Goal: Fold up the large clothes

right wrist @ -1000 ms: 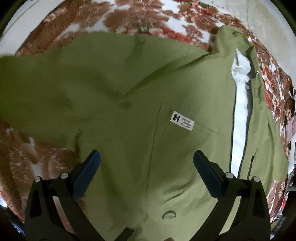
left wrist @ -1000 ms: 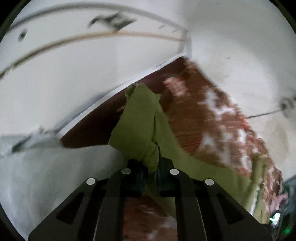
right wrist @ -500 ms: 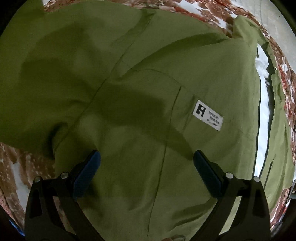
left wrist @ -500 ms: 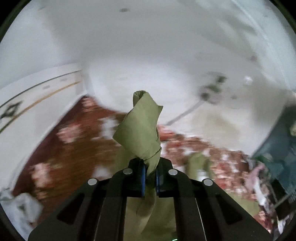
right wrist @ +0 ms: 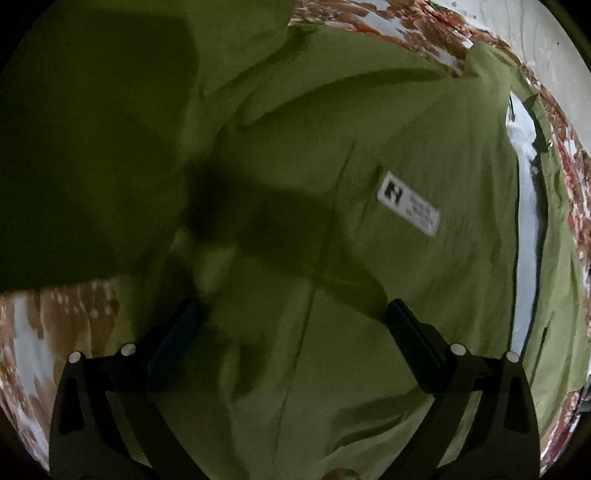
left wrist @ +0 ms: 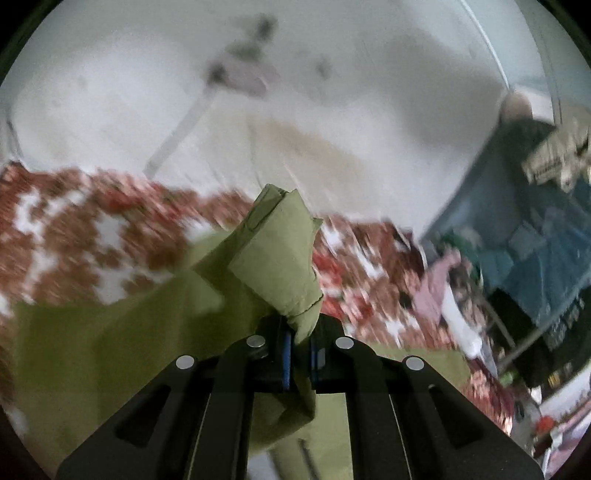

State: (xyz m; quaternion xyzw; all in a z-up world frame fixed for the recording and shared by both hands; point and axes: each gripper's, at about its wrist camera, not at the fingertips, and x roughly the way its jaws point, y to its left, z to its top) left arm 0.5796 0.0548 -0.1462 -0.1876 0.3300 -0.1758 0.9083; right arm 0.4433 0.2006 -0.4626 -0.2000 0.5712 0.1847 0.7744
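Observation:
An olive-green jacket (right wrist: 369, 147) lies spread on a red-and-white floral bedspread (right wrist: 388, 22), with a white label (right wrist: 409, 204) and a white inner lining (right wrist: 524, 236) showing along its right side. My left gripper (left wrist: 300, 350) is shut on a bunched sleeve end of the jacket (left wrist: 280, 258) and holds it lifted above the bed. My right gripper (right wrist: 295, 332) is open and empty, hovering close over the jacket's body. A raised fold of the jacket (right wrist: 92, 147) fills the upper left of the right wrist view, in shadow.
The floral bedspread (left wrist: 74, 236) meets a white wall (left wrist: 295, 110) behind. At the right of the left wrist view are a blue-covered piece of furniture (left wrist: 535, 258) and a pink garment (left wrist: 436, 284) with clutter.
My left gripper has swung right with the sleeve, carrying it across over the jacket. The right gripper has come lower and closer over the jacket body; the lifted fold now shades its upper left.

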